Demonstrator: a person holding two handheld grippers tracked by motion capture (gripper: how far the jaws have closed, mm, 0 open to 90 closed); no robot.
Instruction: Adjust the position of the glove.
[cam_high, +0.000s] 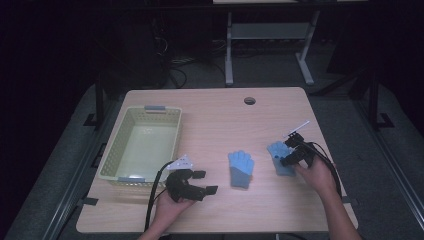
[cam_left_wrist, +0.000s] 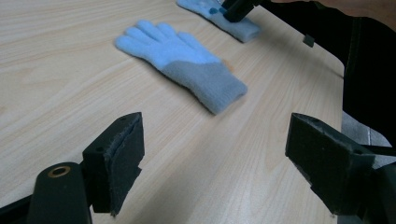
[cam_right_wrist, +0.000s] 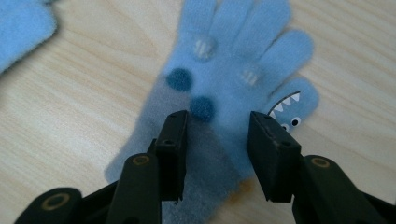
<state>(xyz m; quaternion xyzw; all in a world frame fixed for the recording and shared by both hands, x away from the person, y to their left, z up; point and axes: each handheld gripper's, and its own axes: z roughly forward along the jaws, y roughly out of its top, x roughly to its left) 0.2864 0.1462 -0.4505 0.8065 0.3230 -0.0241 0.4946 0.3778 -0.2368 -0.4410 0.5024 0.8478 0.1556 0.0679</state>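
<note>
A pale wooden surface (cam_high: 210, 115) seen from above, with a person's two forearms coming in from the near edge, each hand holding a black two-fingered gripper. Two blue knitted gloves lie flat on the surface, a little apart from each other. The right gripper (cam_high: 289, 152) is down over the right glove (cam_high: 278, 156), which lies toward the right side of the surface. In the right gripper view this glove (cam_right_wrist: 233, 84) has grey at the cuff, round dark blue and pale spots on its back, and a small toothy face on the thumb; the gripper's fingers (cam_right_wrist: 172, 149) stand partly apart, one on each side of the cuff end, and whether they press on the wool I cannot tell. The other glove (cam_high: 241, 169) lies near the middle of the surface, fingertips pointing away from the person, with a grey cuff nearest them. The left gripper (cam_high: 205, 183) is held low to the left of that glove, not touching it, its fingers (cam_left_wrist: 122, 158) wide apart with nothing between them. A pale green plastic basket (cam_high: 116, 160) stands at the left side of the surface.
</note>
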